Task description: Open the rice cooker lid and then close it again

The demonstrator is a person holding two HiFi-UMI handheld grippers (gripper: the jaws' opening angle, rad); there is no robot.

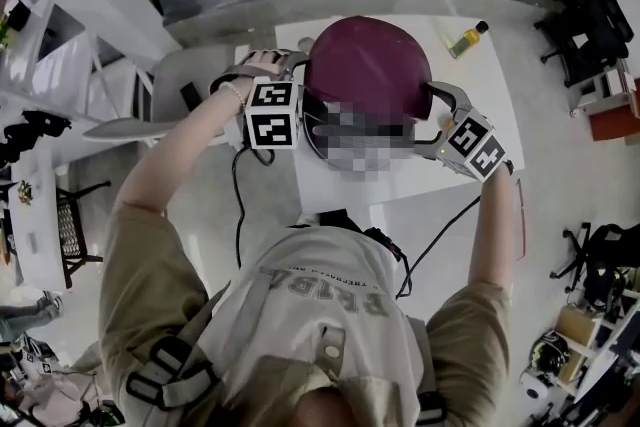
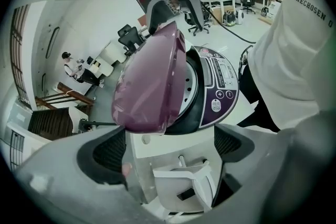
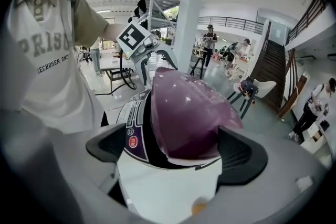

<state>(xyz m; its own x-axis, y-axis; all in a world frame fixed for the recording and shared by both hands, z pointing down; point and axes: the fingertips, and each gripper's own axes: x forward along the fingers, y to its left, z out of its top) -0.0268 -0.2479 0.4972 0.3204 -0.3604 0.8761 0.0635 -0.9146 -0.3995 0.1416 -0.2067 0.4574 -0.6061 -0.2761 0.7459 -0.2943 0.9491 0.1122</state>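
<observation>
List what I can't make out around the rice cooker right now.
- Inner pot: the raised lid blocks it in both gripper views and the head view.
- Control panel: mosaic patch covers it in head view; print too small in left gripper view.
- Hinge: behind the lid, every view.
- Bottle label: too small, head view.

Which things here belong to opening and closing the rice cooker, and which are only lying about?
For the job: rice cooker, purple lid, left gripper, right gripper.
Lying about: small yellow bottle, chair.
</observation>
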